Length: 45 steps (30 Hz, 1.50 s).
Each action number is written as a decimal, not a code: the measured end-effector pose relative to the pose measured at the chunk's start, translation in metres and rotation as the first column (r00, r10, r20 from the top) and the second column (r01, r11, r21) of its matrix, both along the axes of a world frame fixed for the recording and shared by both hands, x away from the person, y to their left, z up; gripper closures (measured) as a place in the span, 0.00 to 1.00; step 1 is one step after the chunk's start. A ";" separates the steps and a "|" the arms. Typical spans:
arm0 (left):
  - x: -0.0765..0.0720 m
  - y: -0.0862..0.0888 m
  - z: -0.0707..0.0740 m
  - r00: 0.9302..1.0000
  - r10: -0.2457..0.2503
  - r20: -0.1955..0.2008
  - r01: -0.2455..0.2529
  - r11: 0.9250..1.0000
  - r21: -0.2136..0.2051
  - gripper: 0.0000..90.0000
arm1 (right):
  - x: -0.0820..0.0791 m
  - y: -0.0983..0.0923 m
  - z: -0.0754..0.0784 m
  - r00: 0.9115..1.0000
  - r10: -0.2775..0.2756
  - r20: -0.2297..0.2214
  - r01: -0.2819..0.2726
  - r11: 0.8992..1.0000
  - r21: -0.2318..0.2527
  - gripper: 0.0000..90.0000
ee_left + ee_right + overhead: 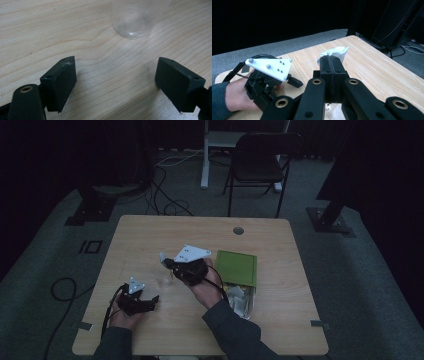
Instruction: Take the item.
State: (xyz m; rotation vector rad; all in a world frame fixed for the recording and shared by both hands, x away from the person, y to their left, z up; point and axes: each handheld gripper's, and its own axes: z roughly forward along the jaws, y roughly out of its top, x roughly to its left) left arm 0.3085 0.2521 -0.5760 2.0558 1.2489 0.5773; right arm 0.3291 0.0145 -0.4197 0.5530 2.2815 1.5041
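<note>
Dim room, pale wood-grain table [150,235]. Green square tray [236,267], flat. Clear plastic cup [135,18], rim cut off, ahead of left gripper [116,82], jaws wide, empty. Right gripper [332,61], jaws clamped on crumpled white sachet [337,52], raised above table; print unreadable.

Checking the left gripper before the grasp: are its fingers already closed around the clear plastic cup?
No: the left gripper has its fingers spread wide, with the clear plastic cup standing beyond them, untouched.

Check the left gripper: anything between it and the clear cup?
Nothing visible. The left gripper stands open on the table, and only bare wood lies between it and the clear cup just ahead.
</note>
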 end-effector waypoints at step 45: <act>0.000 0.000 0.000 1.000 0.001 0.003 -0.001 1.000 -0.001 0.20 | 0.017 0.004 -0.025 0.987 -0.070 -0.142 0.065 0.997 -0.034 0.69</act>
